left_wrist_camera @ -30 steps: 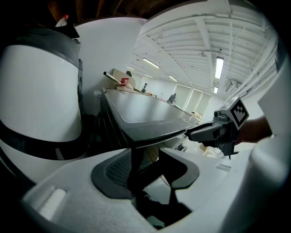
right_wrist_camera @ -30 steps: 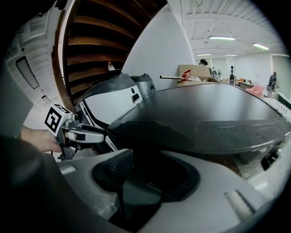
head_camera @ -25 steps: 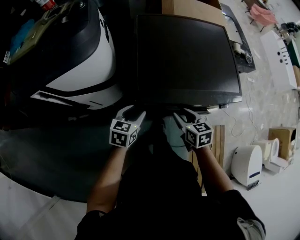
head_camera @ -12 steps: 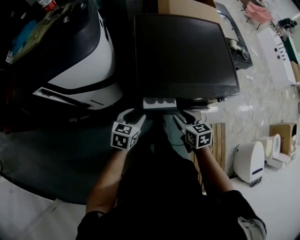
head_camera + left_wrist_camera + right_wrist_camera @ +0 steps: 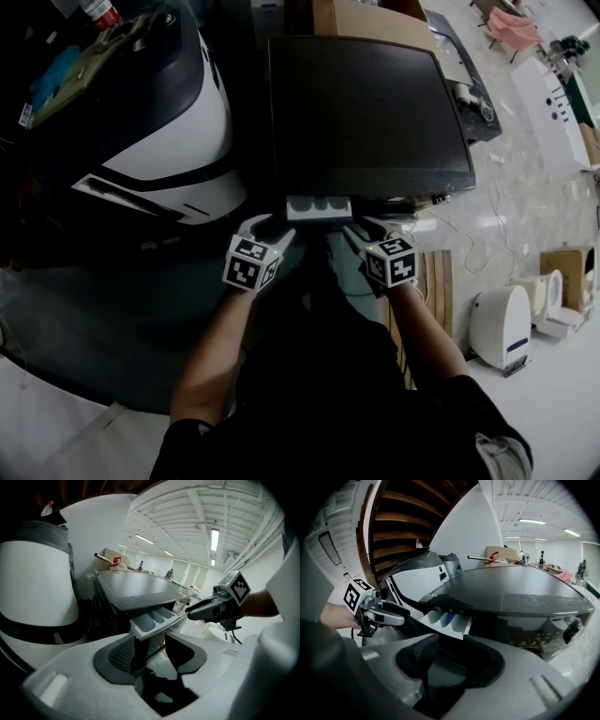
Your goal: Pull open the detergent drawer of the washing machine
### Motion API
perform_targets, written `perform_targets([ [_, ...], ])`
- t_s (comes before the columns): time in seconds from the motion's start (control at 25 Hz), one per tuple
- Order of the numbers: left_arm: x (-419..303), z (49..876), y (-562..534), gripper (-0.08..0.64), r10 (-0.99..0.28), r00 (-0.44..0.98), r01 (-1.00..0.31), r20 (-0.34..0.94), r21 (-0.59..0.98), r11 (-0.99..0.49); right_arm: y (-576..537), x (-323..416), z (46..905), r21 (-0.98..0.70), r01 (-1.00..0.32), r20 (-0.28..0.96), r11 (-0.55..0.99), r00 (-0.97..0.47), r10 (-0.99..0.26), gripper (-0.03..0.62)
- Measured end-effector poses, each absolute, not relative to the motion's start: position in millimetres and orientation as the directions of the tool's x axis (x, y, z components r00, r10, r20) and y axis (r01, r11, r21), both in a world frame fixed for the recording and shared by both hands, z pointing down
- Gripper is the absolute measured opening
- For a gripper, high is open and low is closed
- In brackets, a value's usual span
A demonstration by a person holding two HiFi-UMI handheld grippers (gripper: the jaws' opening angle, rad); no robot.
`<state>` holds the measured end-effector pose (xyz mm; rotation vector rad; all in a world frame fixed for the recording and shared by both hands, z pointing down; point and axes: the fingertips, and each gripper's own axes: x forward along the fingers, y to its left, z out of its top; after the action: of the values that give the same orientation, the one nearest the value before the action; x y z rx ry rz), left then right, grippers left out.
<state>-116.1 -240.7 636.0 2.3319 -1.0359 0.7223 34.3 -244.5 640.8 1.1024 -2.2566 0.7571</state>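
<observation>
The washing machine (image 5: 366, 112) has a dark top, and its white detergent drawer (image 5: 319, 206) sticks out from the front edge with its compartments showing. My left gripper (image 5: 272, 228) is at the drawer's left front corner and my right gripper (image 5: 361, 230) at its right front corner. In the left gripper view the drawer (image 5: 154, 619) lies just beyond my left gripper (image 5: 150, 641). Its jaws have just been opening, and the pads press on nothing. In the right gripper view my right gripper (image 5: 450, 644) stands open below the drawer (image 5: 445, 620), and the left gripper (image 5: 389, 616) shows at the left.
A large white and black appliance (image 5: 178, 131) stands close on the left of the machine. On the pale floor to the right are a small white unit (image 5: 497, 323), a cardboard box (image 5: 567, 272) and a wooden board (image 5: 436, 281). The person's dark clothing fills the lower middle.
The drawer, hidden a second ago, has slid out of the machine's front toward me. Both grippers have drawn slightly back with it, and the left jaws stand wider.
</observation>
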Motion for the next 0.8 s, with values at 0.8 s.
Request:
perform_targets([
  [0.8, -119, 635, -189, 0.178, -0.533, 0.583, -0.773, 0.613, 0.217, -0.596, -191, 33, 638, -0.204, -0.848, 0.680, 0.490, -0.482, -0.552, 0.160],
])
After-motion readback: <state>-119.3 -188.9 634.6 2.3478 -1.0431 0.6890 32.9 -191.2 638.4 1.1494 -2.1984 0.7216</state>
